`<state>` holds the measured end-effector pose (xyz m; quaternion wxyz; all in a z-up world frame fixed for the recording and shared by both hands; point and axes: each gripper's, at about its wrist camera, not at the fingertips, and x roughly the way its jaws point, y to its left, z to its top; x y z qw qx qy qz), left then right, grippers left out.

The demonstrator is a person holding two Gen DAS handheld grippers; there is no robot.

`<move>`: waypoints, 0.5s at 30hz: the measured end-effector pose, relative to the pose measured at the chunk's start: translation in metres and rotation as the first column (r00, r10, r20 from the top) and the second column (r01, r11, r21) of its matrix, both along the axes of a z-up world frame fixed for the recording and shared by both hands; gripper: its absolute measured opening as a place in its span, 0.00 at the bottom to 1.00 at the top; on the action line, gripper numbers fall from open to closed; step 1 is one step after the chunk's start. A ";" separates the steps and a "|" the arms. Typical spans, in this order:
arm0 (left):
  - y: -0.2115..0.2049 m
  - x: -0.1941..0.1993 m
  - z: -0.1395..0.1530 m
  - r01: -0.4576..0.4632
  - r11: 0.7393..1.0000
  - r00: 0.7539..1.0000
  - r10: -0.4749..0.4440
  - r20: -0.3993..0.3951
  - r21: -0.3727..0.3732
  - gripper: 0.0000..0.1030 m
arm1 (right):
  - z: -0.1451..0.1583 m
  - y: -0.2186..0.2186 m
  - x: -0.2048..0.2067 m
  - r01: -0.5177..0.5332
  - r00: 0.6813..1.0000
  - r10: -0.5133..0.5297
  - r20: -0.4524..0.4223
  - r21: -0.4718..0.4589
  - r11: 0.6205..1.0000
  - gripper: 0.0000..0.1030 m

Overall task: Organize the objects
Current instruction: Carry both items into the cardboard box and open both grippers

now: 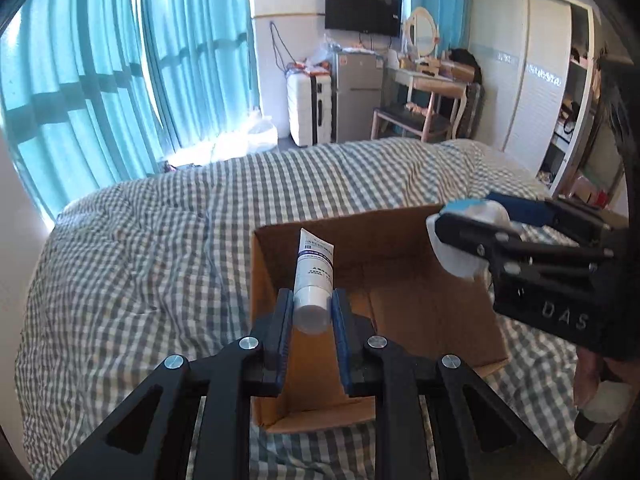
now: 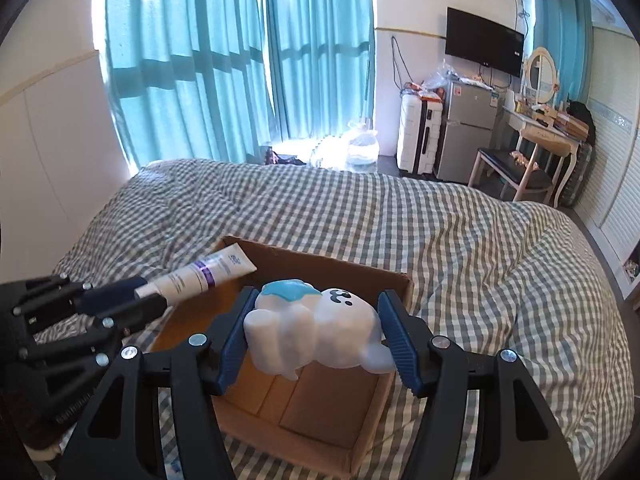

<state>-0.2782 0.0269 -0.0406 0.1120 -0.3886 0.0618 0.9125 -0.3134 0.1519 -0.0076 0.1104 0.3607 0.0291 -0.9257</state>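
Checked bed (image 1: 140, 248) bears open box (image 1: 400, 320); left gripper (image 1: 313, 312) clamps tube (image 1: 314, 268), right gripper (image 2: 316, 336) toy (image 2: 316, 328).

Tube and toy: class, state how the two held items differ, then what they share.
The tube is slim, printed with text and gripped at its cap by the left gripper; the toy is bulky, rounded, with blue patches, and fills the right gripper. Both are white and held above the box.

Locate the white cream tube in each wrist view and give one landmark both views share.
Left wrist view: the white tube stands bottom centre, clamped by its cap end in the left gripper, over the cardboard box.
Right wrist view: the tube lies slanted at middle left, sticking out of the left gripper.
Shared landmark: the wall TV.
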 end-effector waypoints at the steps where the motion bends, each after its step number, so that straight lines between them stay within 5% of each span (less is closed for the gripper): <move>1: 0.001 -0.006 -0.007 -0.001 1.000 1.000 0.001 0.011 -0.001 0.18 | -0.007 -0.001 -0.008 0.002 1.000 -0.002 0.011 0.004 1.000 0.60; 15: 0.013 -0.040 -0.067 0.036 0.999 0.994 -0.035 0.101 -0.016 0.18 | -0.070 -0.003 -0.055 -0.013 0.995 0.010 0.102 0.028 1.000 0.60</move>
